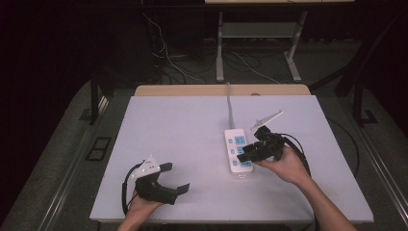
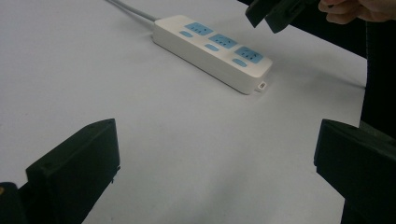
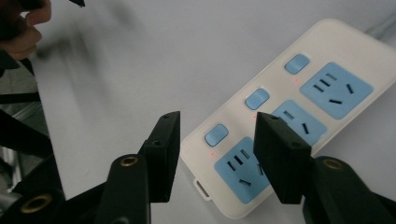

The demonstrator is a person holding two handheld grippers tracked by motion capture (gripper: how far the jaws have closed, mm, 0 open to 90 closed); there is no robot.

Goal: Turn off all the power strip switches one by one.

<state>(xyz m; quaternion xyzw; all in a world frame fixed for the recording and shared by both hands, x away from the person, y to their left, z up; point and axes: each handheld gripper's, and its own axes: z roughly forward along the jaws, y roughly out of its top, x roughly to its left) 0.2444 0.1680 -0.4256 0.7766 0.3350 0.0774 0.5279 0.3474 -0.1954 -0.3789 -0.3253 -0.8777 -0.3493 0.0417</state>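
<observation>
The room behind is dark, with cables and a desk frame on the floor; my table (image 1: pixel 183 144) is pale grey and nearly bare. In the high view the strip (image 1: pixel 238 152) lies right of centre, its cord running to the far edge; my right gripper (image 1: pixel 246 155) hangs over its near end, angled down, I judge so as to reach a switch or the last socket; my left gripper (image 1: pixel 177 179) rests low at the near left, well apart from the strip, parked out of the way.

In the left gripper view my jaws stand wide at the bottom corners with nothing but table between them, so that one is released; the strip (image 2: pixel 212 51) lies ahead, three blue sockets each beside a blue button, and the right gripper (image 2: pixel 274 13) hovers over its far side.

In the right gripper view my jaws are part closed and grasp nothing; they straddle the air above the nearest button (image 3: pixel 216 135) and socket (image 3: pixel 240 173), not touching as far as I can tell; small red lights sit by the buttons. I can read no brand or writing anywhere.
</observation>
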